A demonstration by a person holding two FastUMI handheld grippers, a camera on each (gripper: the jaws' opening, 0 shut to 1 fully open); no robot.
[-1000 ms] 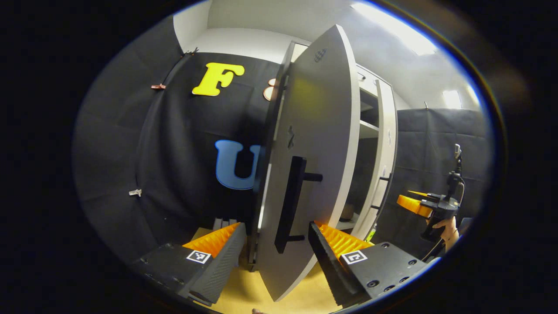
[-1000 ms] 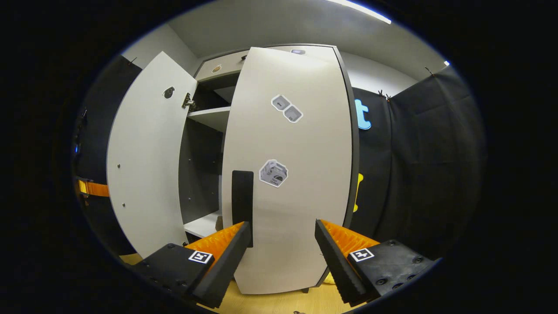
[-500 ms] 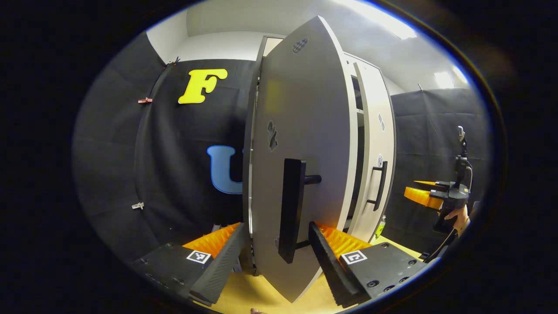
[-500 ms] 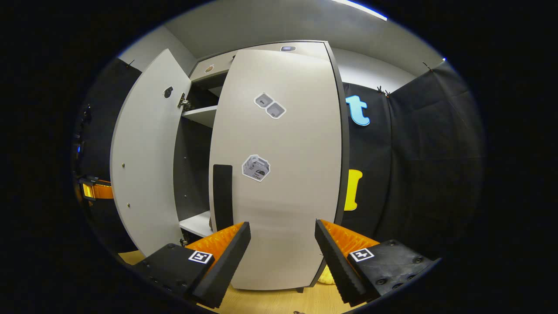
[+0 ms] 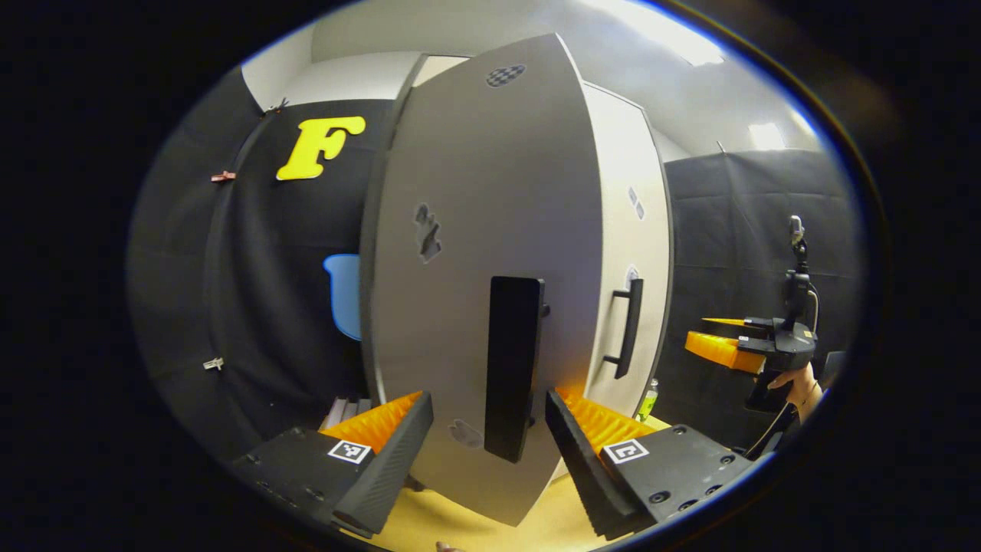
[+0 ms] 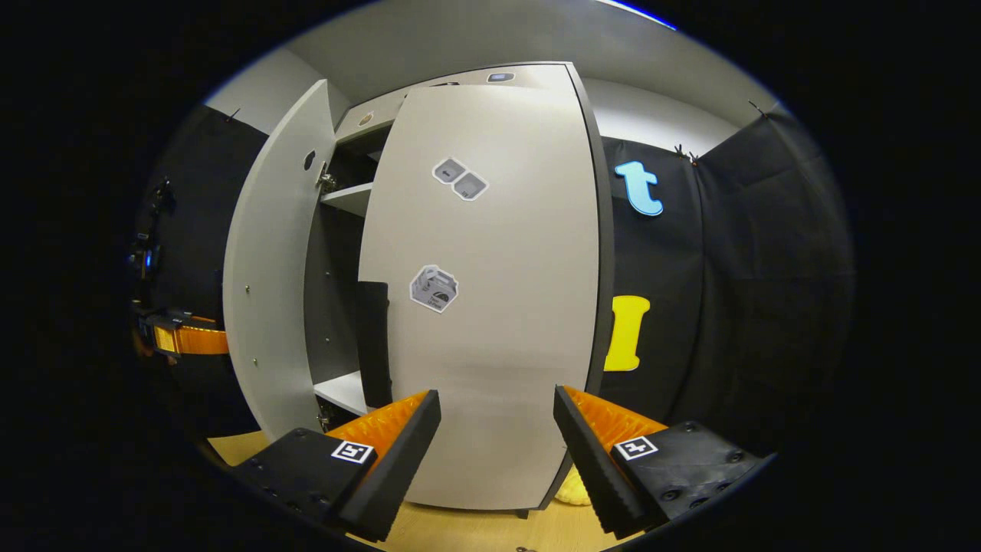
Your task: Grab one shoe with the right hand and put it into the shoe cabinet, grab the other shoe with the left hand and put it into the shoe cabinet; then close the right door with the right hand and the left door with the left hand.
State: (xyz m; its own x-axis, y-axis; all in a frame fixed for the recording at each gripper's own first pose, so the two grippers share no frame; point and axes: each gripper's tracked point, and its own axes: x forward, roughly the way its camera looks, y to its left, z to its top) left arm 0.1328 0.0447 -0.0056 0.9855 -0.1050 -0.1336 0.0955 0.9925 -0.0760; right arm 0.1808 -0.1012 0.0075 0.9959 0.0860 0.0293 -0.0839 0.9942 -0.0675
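Left gripper view looks at the shoe cabinet (image 5: 613, 230) from close by: its left door (image 5: 475, 253) stands partly open and fills the middle, the dark handle (image 5: 512, 356) rising between the spread fingers of the left gripper (image 5: 489, 429), which is released and grips nothing. Beyond it the right door (image 5: 632, 253) looks nearly closed, with its own handle (image 5: 625, 328). Farther right, the right gripper (image 5: 728, 345) is held up by a hand (image 5: 793, 383), away from the cabinet. In the right gripper view, the right gripper (image 6: 497, 429) is also released and empty, facing the right door (image 6: 490, 291); a gap beside it shows a shelf (image 6: 349, 198) and dark interior, and whether shoes lie inside cannot be told. The floor (image 6: 475, 529) is pale wood, and black cloth (image 6: 736, 291) lines the booth.
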